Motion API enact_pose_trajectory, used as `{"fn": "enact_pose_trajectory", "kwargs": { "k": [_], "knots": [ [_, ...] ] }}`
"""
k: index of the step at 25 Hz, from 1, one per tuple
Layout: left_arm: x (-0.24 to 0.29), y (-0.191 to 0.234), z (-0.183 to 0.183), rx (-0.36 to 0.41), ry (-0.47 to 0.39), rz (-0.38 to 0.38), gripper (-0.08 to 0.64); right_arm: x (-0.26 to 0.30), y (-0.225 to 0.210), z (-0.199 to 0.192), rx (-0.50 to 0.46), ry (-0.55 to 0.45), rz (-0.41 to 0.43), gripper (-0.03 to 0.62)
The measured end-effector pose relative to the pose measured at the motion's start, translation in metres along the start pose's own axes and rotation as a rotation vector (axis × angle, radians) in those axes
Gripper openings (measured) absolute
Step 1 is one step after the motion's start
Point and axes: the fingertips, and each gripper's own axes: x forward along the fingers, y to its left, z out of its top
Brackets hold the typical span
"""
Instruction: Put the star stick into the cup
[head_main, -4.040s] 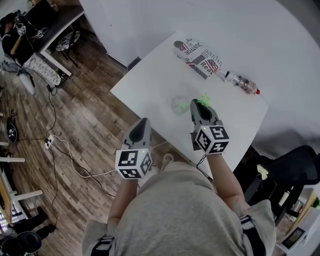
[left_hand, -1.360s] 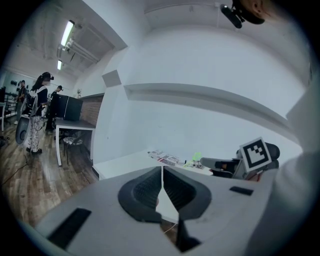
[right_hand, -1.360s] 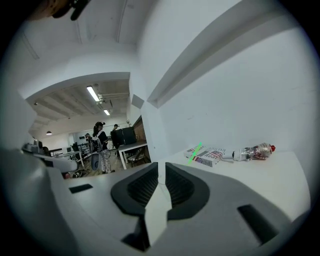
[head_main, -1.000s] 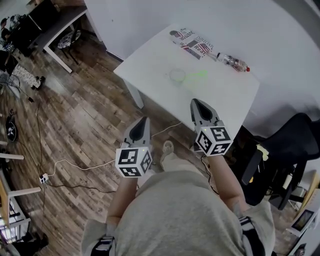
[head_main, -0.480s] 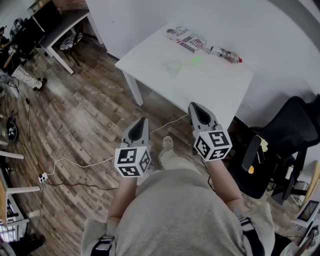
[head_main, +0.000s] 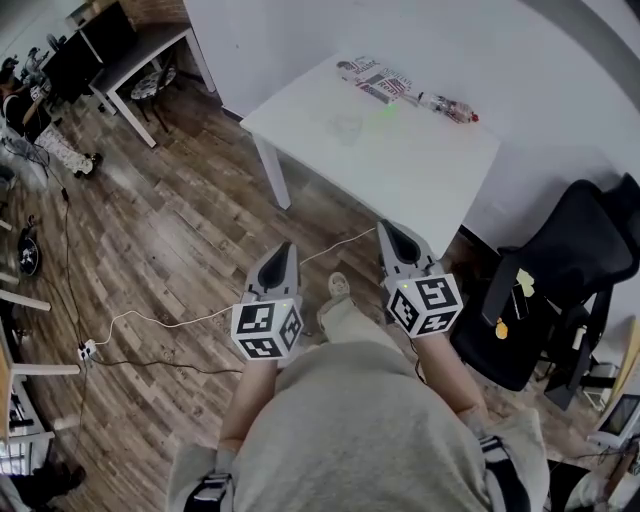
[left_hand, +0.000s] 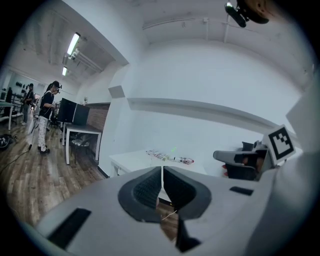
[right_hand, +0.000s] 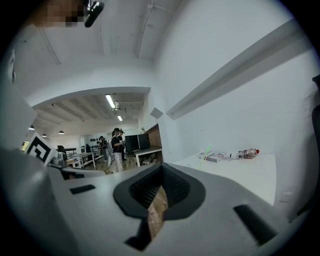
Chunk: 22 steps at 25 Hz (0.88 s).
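Two grippers, both empty. Left gripper: jaws pressed together, only a thin seam between the ribbed pads, nothing held. Right gripper: jaws likewise closed, with nothing but floor showing below them. Both hang over the wooden floor, well apart from the white table. On the table, far side: one clear cup, faint and small. One green star stick, seen as a slanted green streak rising from the cup's position toward the printed packet. It appears to lean with its lower end in the cup, though it is too small to confirm. One plastic bottle lies beyond the packet, and a black chair stands beside the table. Step in hand, by judgement: placement looks complete, neither gripper engaged. Next move calls for little more than a check that the stick is seated. If it is not, the right gripper would have to return to the table, open and regrip.
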Motion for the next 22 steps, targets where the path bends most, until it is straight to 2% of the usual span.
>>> {"fn": "enact_pose_trajectory", "kwargs": {
  "k": [10, 22],
  "knots": [
    [-0.018, -0.015, -0.005, -0.012, -0.002, -0.012, 0.014, -0.033, 0.005, -0.002, 0.007, -0.011, -0.021, -0.005],
    [-0.020, -0.016, -0.002, -0.009, -0.008, -0.004, 0.014, -0.035, -0.003, -0.007, 0.041, -0.016, -0.030, -0.005]
  ]
}}
